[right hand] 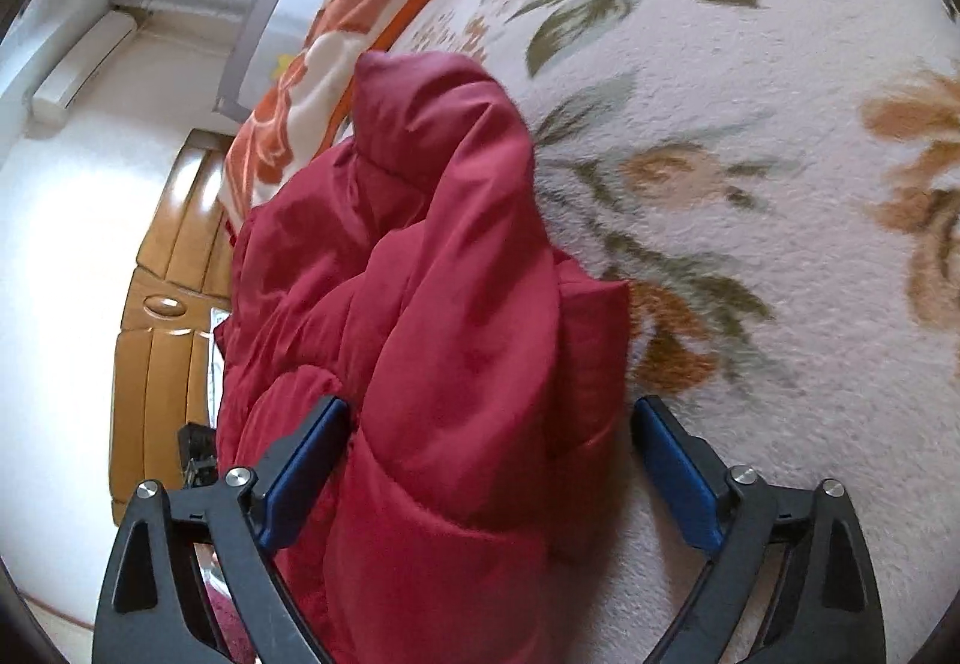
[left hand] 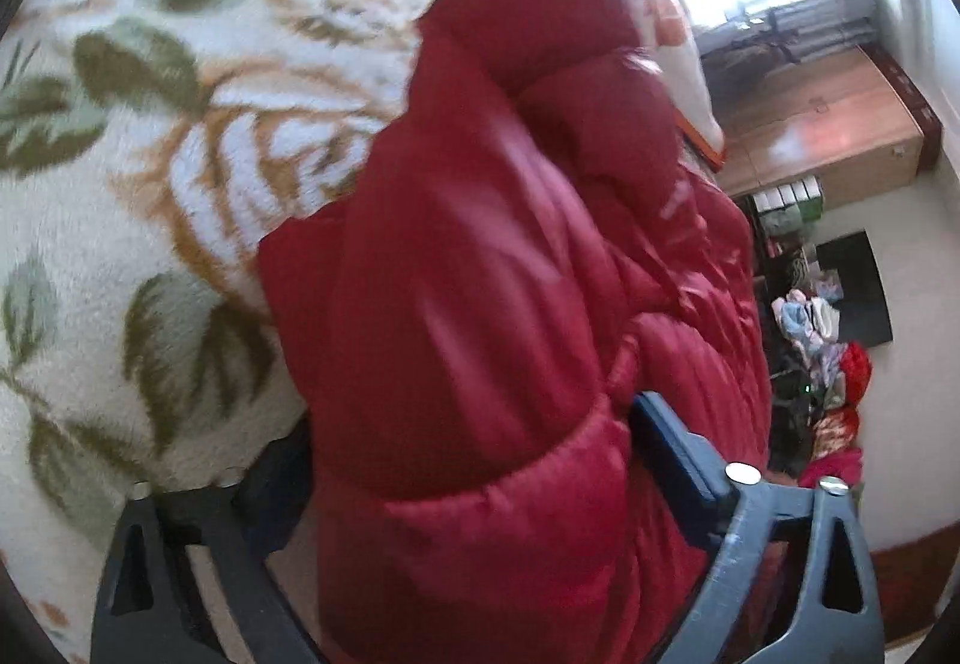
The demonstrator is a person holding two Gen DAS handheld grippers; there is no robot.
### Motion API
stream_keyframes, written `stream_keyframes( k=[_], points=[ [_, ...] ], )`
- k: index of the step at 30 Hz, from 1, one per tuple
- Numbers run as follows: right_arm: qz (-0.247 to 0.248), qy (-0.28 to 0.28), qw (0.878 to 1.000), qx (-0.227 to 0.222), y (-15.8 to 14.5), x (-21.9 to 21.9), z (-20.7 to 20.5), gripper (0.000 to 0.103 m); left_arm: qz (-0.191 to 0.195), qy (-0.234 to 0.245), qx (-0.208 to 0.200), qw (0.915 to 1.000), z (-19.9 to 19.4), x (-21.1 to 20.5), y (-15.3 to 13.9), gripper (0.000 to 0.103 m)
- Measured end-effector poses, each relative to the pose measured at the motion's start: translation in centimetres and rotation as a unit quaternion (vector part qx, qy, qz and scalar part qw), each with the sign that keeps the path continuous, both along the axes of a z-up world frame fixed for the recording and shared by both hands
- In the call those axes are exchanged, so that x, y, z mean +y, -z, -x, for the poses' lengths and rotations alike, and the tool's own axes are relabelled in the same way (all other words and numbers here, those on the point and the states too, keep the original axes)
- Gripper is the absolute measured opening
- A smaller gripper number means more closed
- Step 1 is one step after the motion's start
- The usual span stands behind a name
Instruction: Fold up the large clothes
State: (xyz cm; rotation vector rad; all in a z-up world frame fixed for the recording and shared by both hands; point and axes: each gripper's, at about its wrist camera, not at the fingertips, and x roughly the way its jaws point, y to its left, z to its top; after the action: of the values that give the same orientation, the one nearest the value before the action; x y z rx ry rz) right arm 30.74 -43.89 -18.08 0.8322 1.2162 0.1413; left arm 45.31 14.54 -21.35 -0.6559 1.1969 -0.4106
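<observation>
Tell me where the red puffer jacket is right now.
In both wrist views the red puffer jacket lies bunched on the floral blanket, between each tool's open fingers, near the orange-edged bedding.

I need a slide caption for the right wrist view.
Right gripper, jaws wide, straddles a red puffer jacket lying on a floral blanket.

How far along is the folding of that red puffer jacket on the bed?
Done: the red jacket lies bunched on the floral blanket, seemingly doubled over, not neat. In hand: both the left gripper and right gripper straddle padded folds, jaws wide, not visibly pinching. Left: flattening and a tidy final fold.
</observation>
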Motion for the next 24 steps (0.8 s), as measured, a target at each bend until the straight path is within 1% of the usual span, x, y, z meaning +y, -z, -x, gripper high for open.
stream_keyframes(
  k=[1,2,3,4,5,6,7,8,10,11,13,17,21,24],
  points=[
    [-0.001,-0.003,1.000,0.000,0.1,0.1,-0.1,0.095,-0.004,0.001,-0.007,1.0000,0.1,-0.2,-0.2,0.082],
    [-0.001,-0.009,1.000,0.001,0.1,0.2,-0.1,0.091,-0.004,0.003,-0.011,0.9999,0.1,-0.3,-0.2,0.077],
    [-0.004,-0.013,1.000,0.001,0.2,0.4,-0.3,0.086,-0.004,0.004,-0.015,0.9999,0.2,-0.4,-0.4,0.070],
    [-0.010,-0.017,1.000,0.001,0.3,0.6,-0.3,0.078,-0.005,0.004,-0.019,0.9998,0.2,-0.5,-0.5,0.063],
    [-0.011,-0.017,1.000,0.002,0.3,0.8,-0.3,0.072,-0.010,0.002,-0.024,0.9997,0.2,-0.7,-0.7,0.060],
    [-0.008,-0.017,1.000,0.001,0.2,1.0,-0.2,0.069,-0.014,0.003,-0.028,0.9995,0.6,-0.9,-0.9,0.055],
    [-0.009,-0.016,1.000,-0.001,0.1,1.1,-0.1,0.060,-0.022,0.002,-0.034,0.9992,0.8,-1.1,-1.3,0.051],
    [-0.015,-0.014,1.000,-0.005,-0.1,1.3,0.0,0.051,-0.027,0.004,-0.039,0.9989,1.3,-1.4,-1.8,0.050],
    [-0.019,-0.008,1.000,-0.007,-0.6,1.5,0.3,0.043,-0.033,0.008,-0.048,0.9983,2.3,-1.5,-2.9,0.044],
    [-0.016,-0.006,1.000,-0.008,-1.1,1.7,0.5,0.040,-0.031,0.010,-0.055,0.9980,2.8,-1.5,-3.5,0.043],
    [-0.009,-0.005,1.000,-0.011,-2.1,2.2,0.9,0.037,-0.026,0.013,-0.066,0.9974,4.0,-1.4,-4.8,0.040],
    [-0.005,-0.015,1.000,-0.024,-4.4,3.5,1.9,0.035,-0.035,0.026,-0.086,0.9953,8.0,-0.7,-7.6,0.039],
    [-0.003,-0.034,0.999,-0.028,-6.8,5.5,3.7,0.035,-0.033,0.038,-0.100,0.9938,13.4,0.3,-10.0,0.038],
    [-0.001,-0.052,0.998,-0.030,-8.7,7.5,6.6,0.035,-0.033,0.044,-0.103,0.9931,17.8,1.4,-10.8,0.038]
  ],
)
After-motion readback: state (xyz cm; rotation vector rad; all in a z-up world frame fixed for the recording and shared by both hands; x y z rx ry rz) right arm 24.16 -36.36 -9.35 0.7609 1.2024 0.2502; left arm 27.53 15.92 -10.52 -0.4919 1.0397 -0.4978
